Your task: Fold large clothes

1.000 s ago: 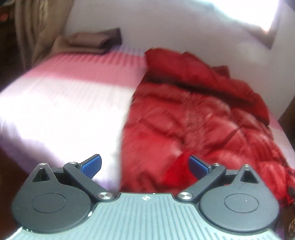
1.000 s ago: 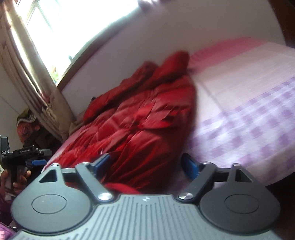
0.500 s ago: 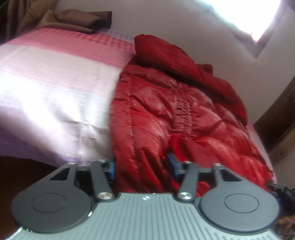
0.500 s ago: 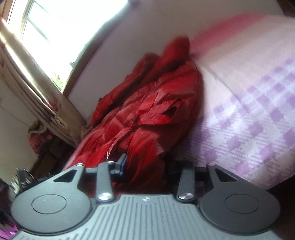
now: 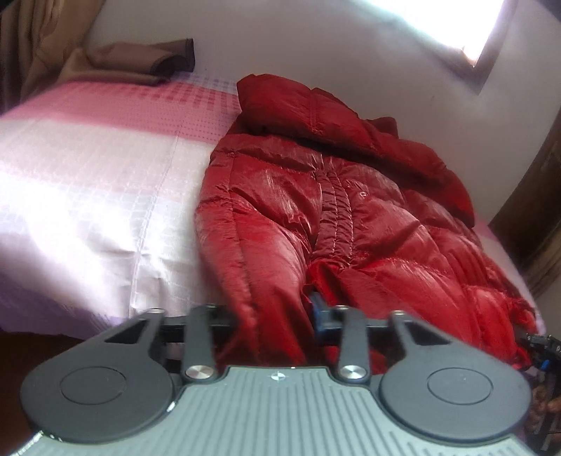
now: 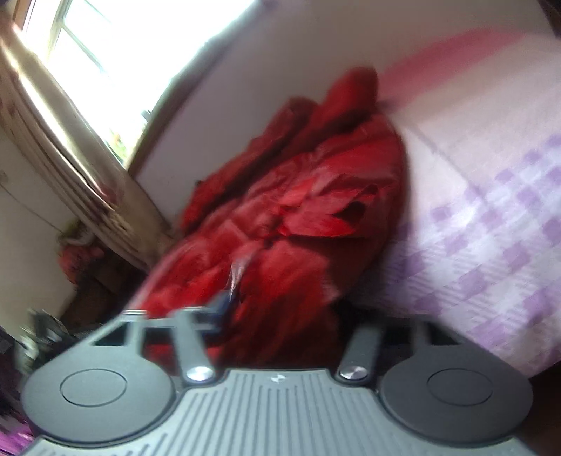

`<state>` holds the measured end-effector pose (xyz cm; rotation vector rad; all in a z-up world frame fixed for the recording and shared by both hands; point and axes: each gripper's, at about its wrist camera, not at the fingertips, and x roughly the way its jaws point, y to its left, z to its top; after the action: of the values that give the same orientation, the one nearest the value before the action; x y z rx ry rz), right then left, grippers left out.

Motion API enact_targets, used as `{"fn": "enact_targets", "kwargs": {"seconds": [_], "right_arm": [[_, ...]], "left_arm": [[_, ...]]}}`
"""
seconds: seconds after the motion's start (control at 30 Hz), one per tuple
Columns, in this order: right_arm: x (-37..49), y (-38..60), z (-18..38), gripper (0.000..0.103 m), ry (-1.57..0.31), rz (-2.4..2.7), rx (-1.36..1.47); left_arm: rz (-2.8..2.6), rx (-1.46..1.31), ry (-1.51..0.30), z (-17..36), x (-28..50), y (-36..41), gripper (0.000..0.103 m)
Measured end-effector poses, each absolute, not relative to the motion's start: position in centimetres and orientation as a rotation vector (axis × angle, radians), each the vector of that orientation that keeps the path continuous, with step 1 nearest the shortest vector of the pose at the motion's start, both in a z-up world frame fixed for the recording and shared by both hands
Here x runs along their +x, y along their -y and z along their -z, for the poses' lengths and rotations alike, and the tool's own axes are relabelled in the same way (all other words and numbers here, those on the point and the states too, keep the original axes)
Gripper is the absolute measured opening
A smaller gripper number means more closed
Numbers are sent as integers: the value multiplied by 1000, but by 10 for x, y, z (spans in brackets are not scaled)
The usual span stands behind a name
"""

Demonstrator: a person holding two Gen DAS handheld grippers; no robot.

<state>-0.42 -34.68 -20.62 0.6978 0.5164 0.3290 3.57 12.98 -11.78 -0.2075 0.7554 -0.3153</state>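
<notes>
Both hand-held grippers, left [image 5: 273,312] and right [image 6: 280,315], clamp the near hem of the red jacket [image 5: 315,217], which stretches ahead across the bed [image 5: 87,196].

The right wrist view is motion-blurred throughout; the quilting of the red jacket [image 6: 298,224] is not legible there. Jacket fabric covers the fingertips of the left gripper [image 5: 273,312], except one blue pad, and most of the right gripper [image 6: 280,315]. The frame edge cuts off the brown garment [image 5: 140,63] and the window [image 5: 455,21].
</notes>
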Motion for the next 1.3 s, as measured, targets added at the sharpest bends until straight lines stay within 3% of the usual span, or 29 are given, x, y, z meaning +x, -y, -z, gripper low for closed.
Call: {"fn": "enact_targets", "kwargs": {"seconds": [0.13,0.63,0.7,0.9,1.07,1.13,1.2,1.3], "right_arm": [[-4,343,204,17,-513,-328,665],[-20,353,198,14,-505,-352,718],[-18,353,200,14,-516,-347,715],[-15,354,202,31,-546,-343,709],[-15,352,206,31,-541,-341,710],[-15,351,208,29,-543,-338,709],[-15,350,209,22,-531,-347,701],[-18,352,207,16,-520,-370,730]], "left_arm": [[260,-103,-730,108,27,-111,19],[235,-55,-727,94,13,-103,16],[231,-50,-729,96,17,-101,18],[206,3,-715,103,17,-95,30],[201,-5,-725,109,19,-95,43],[205,-21,-730,112,21,-96,43],[228,-56,-731,113,21,-101,26],[247,-68,-712,104,14,-104,16]]}}
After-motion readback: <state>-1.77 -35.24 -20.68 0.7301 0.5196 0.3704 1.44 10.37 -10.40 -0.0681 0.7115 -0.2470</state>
